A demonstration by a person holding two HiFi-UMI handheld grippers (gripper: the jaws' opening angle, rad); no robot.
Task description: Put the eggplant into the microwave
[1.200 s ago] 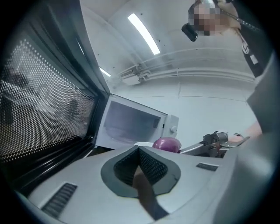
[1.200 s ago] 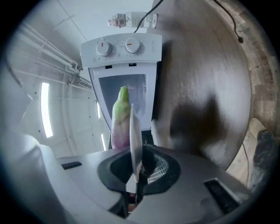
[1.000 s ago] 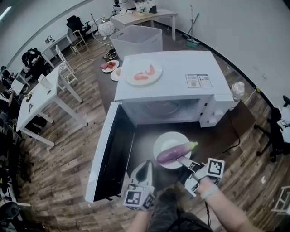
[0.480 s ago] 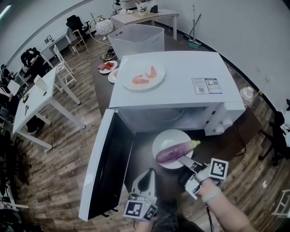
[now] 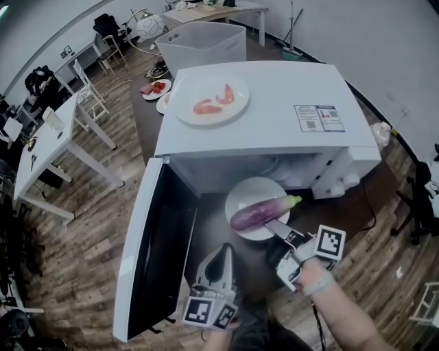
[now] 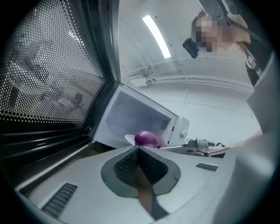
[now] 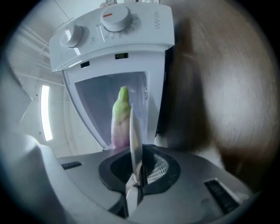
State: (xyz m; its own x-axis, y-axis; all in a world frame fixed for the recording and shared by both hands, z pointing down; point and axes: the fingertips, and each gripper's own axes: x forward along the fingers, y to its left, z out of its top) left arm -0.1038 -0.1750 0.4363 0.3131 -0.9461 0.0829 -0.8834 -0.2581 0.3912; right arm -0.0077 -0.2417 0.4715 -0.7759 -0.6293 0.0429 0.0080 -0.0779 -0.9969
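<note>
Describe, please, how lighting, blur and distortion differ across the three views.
Head view: even room light, fisheye bowing the floor and wall, microwave crisp. Left gripper view: dark vignetted corners, a ceiling strip light blown out, eggplant fairly sharp. Right gripper view: right side a brown blurred smear, the plate edge-on and soft, the dial sharp.

Room around you: a wood-plank floor (image 5: pixel 82 233) runs throughout, bounded by plain white walls (image 5: pixel 384 41). To your left stands a white table (image 5: pixel 48 147) with a white chair (image 5: pixel 88 97) near it; a black office chair (image 5: pixel 110 29) sits farther back. Ahead, a pale table (image 5: pixel 219 10) stands near the far wall, with a large grey bin (image 5: pixel 202 44) before it and a floor fan (image 5: pixel 147 26) beside the bin. A ceiling strip light (image 6: pixel 156 30) glows overhead.
</note>
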